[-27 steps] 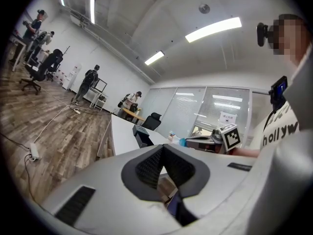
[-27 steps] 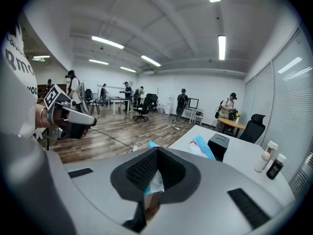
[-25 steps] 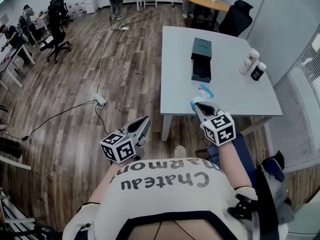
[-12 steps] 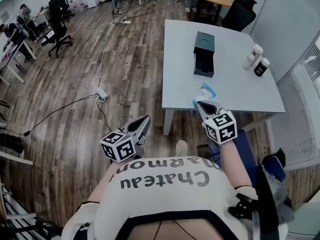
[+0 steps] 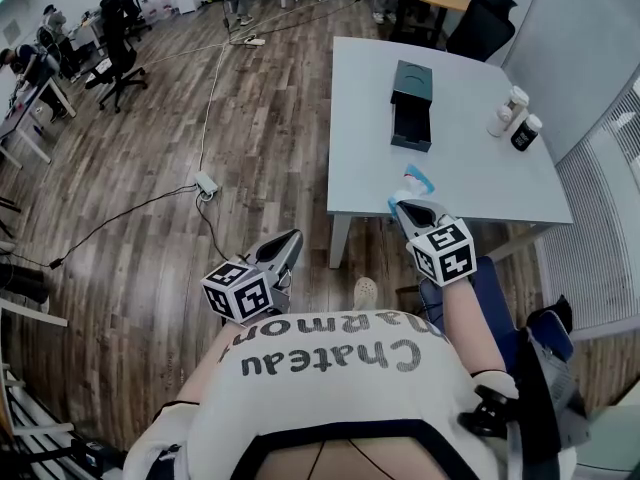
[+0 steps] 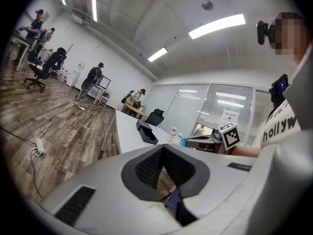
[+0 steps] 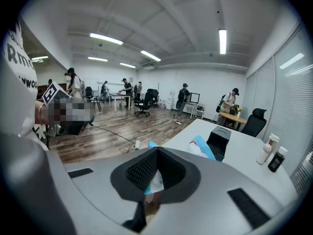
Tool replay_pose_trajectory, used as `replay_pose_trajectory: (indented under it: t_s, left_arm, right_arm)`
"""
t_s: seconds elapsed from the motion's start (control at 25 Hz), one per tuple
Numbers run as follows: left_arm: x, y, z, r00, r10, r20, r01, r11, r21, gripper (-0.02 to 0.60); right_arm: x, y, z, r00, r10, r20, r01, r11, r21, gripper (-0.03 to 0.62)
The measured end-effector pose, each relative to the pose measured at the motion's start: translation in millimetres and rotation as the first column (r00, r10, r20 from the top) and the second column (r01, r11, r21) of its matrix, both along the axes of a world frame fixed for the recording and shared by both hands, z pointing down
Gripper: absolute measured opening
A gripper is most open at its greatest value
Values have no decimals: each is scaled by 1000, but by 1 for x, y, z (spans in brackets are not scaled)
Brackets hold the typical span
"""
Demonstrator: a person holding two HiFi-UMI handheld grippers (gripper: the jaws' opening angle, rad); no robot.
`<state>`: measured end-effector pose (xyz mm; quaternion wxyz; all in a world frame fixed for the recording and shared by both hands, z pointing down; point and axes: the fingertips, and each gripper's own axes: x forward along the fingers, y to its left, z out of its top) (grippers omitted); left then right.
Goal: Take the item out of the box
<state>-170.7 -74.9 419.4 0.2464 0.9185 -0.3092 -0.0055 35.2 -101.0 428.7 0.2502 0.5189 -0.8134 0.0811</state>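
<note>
A dark teal box (image 5: 411, 118) lies on the grey table (image 5: 470, 183), its drawer pulled out toward me; it also shows in the right gripper view (image 7: 218, 140) and the left gripper view (image 6: 146, 132). My right gripper (image 5: 405, 208) hangs over the table's near edge, well short of the box, shut on a blue and white packet (image 5: 411, 182). That packet sticks out past the closed jaws (image 7: 202, 148). My left gripper (image 5: 290, 240) is off the table, over the wooden floor at my left, shut with nothing in it (image 6: 164, 168).
A white bottle (image 5: 505, 111) and a dark bottle (image 5: 522, 132) stand near the table's right edge. A blue chair (image 5: 492, 290) is under my right arm. A power strip (image 5: 207, 183) and cables lie on the floor. Office chairs and people stand far back.
The head view has drifted a little. Both grippers keep their places, and the right one still holds the packet.
</note>
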Motion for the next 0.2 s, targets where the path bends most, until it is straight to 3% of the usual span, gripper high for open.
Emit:
replay_pose_trajectory:
  t_s: [0.2]
  left_arm:
    - [1, 2, 3, 1000, -3, 0, 3, 1000, -6, -9]
  right_arm:
    - [0, 1, 1, 1000, -7, 12, 7, 1000, 6, 0]
